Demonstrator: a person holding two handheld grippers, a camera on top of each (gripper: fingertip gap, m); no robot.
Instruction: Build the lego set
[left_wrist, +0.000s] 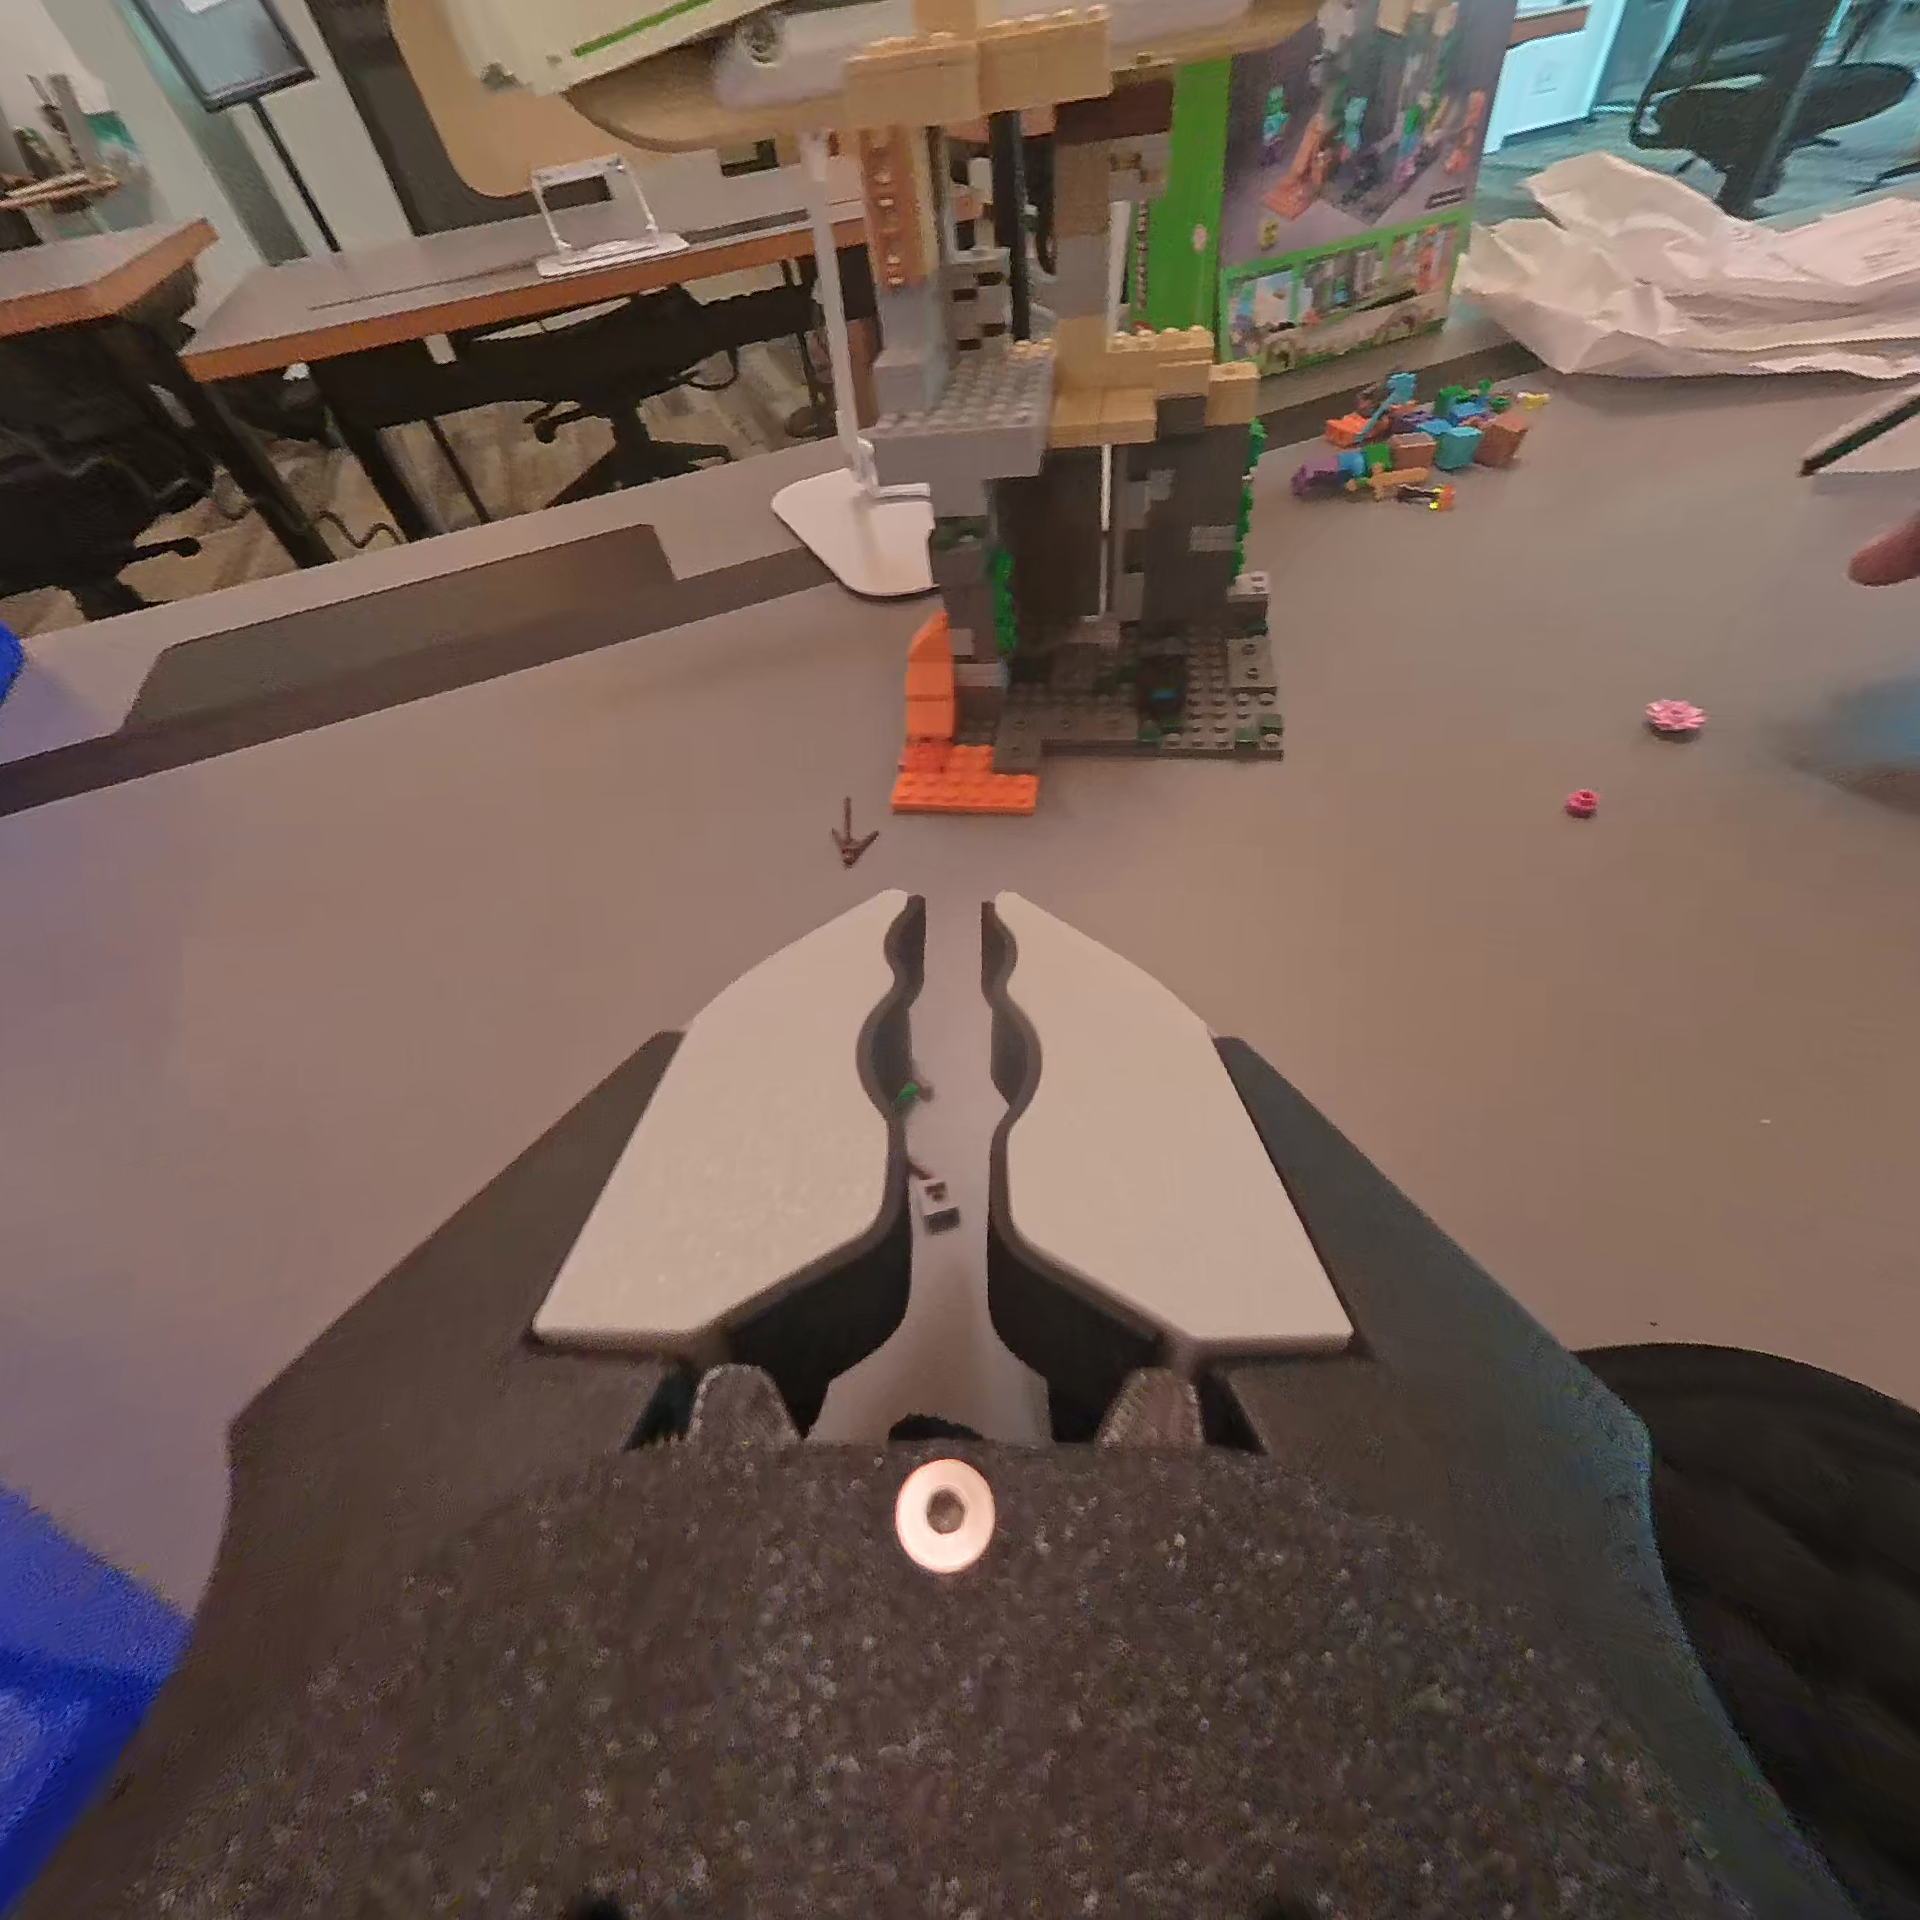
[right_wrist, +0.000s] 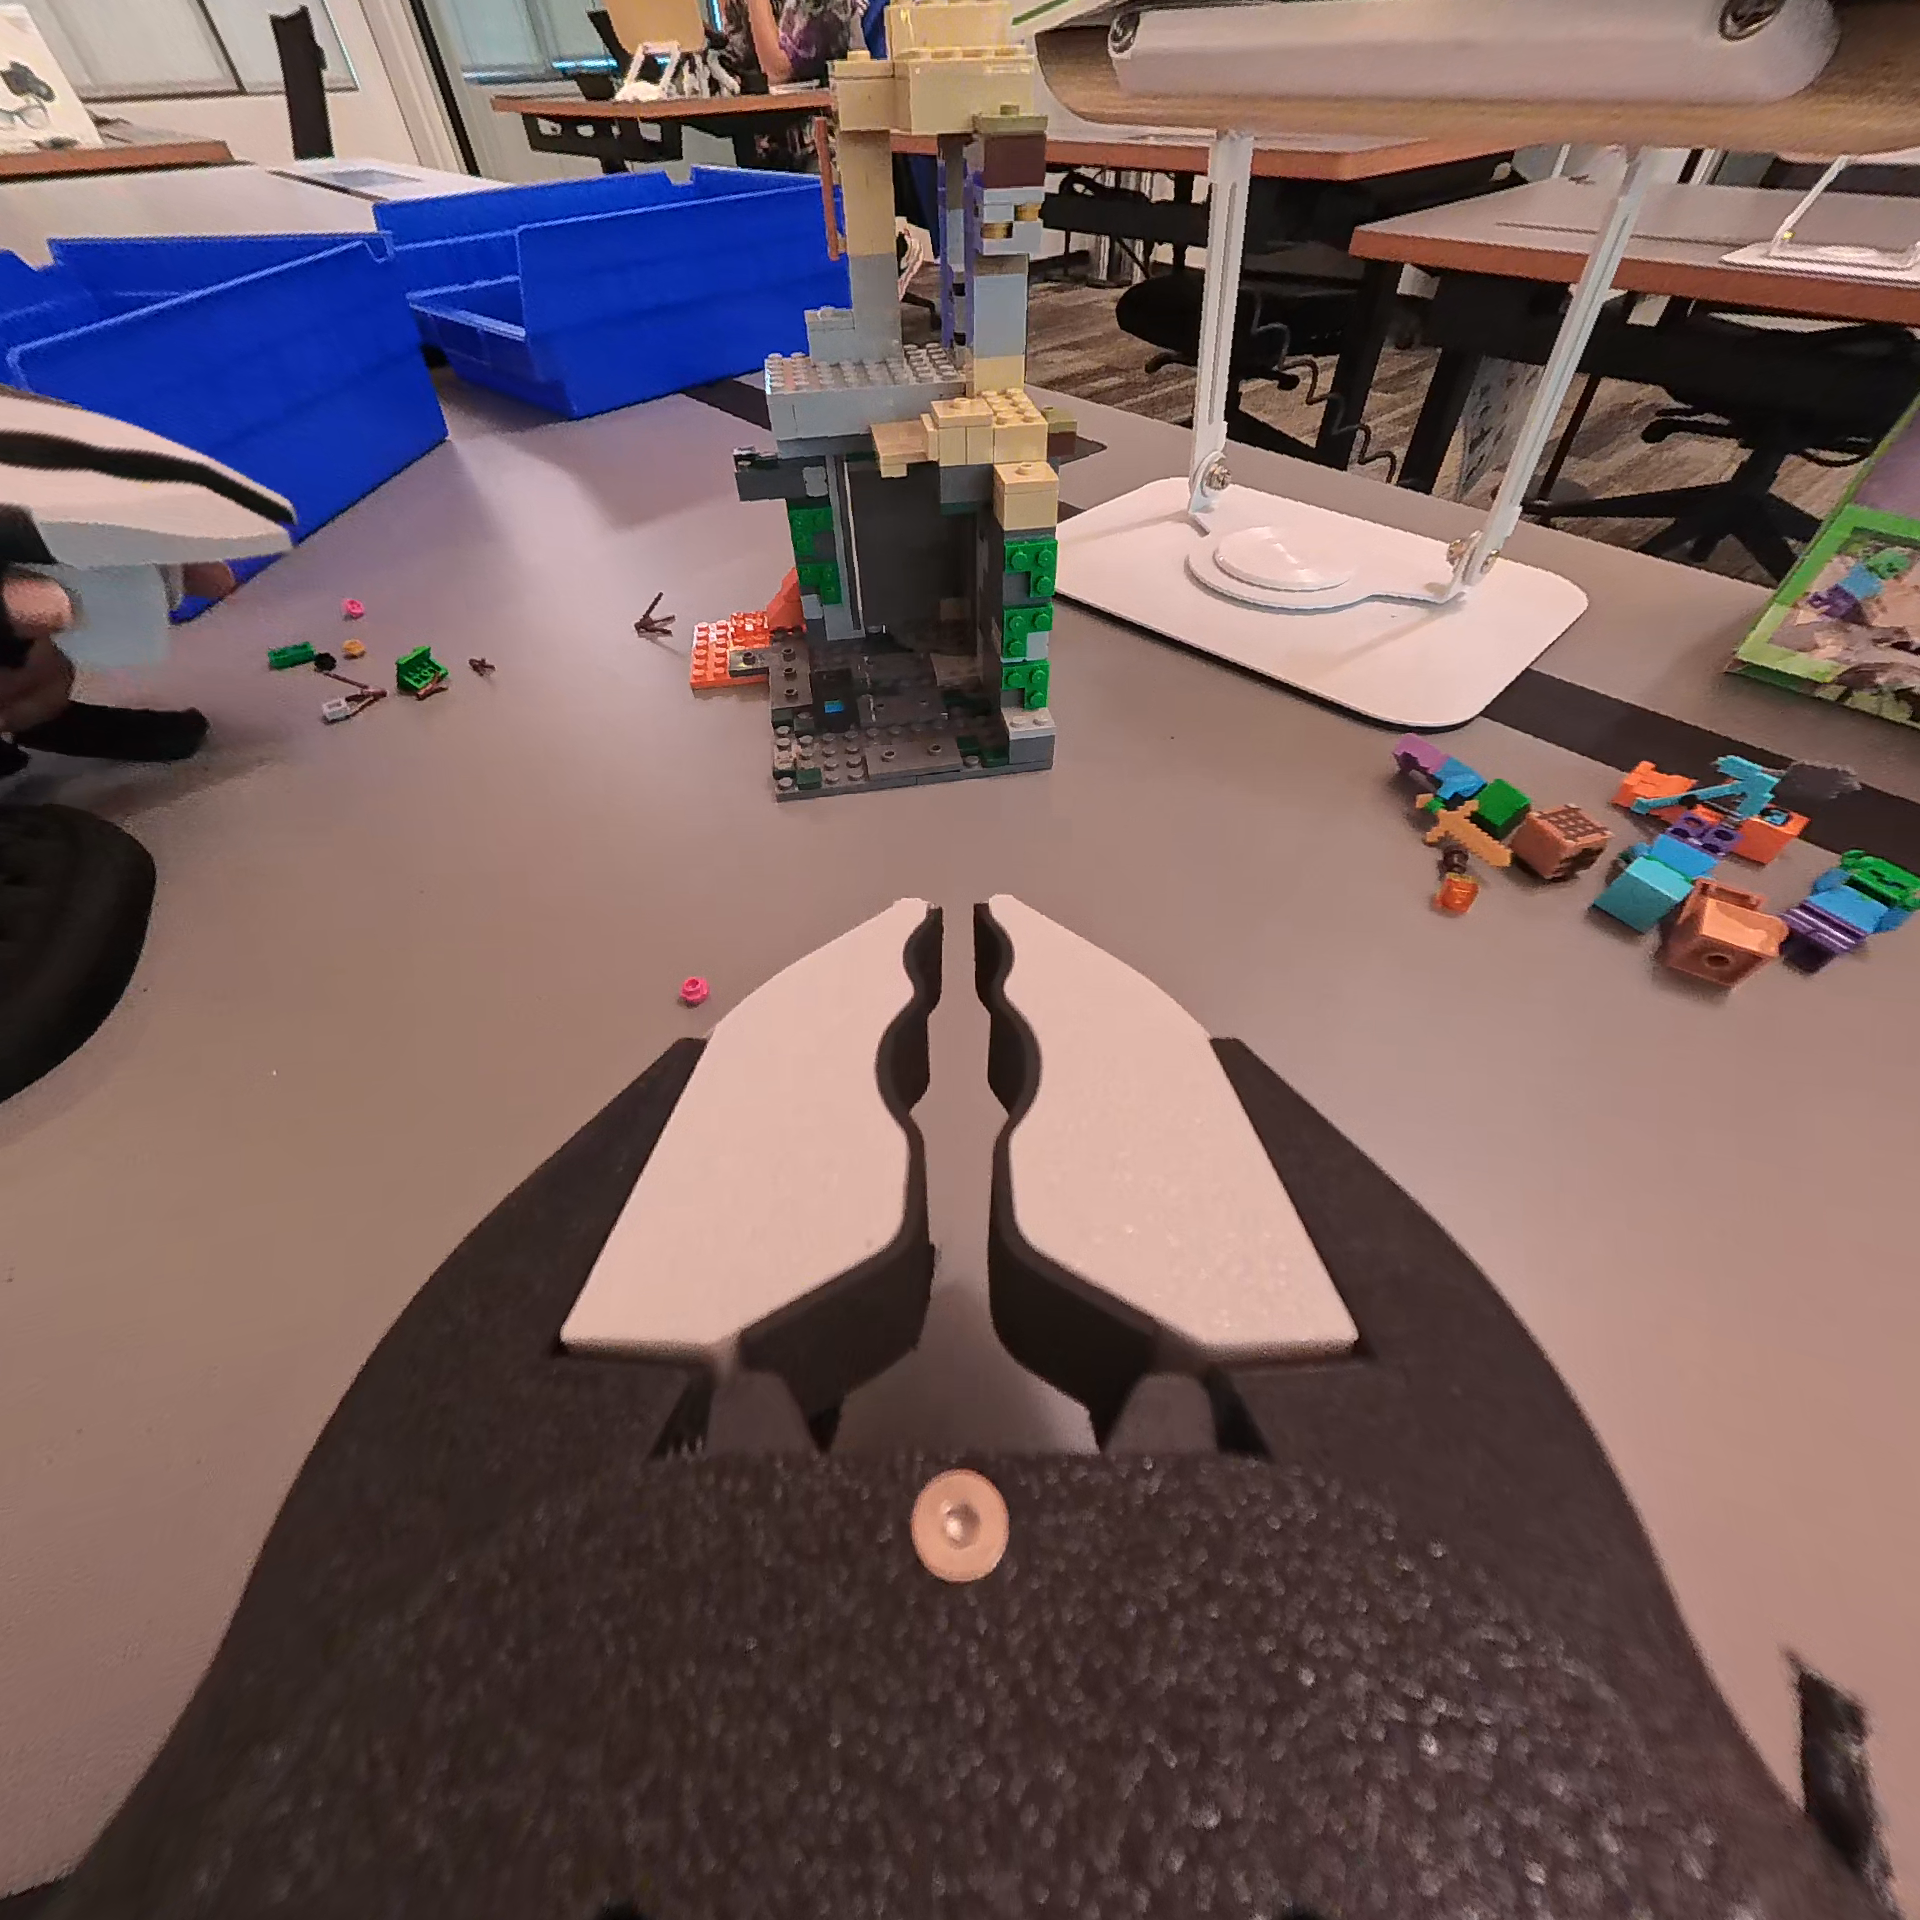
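Both the left gripper (left_wrist: 953, 904) and right gripper (right_wrist: 958, 909) hover nearly closed, holding nothing, facing the lego tower (right_wrist: 914, 499) mid-desk (right_wrist: 1247, 1039); loose bricks (right_wrist: 1662, 852) lie toward its right edge.

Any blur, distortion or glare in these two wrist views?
Left wrist view: the lego tower is slightly soft, the blue patches at the left edge smeared, and the table edge bows from the wide lens. Right wrist view: sharper; the other tool at the left edge is blurred. No strong glare in either.
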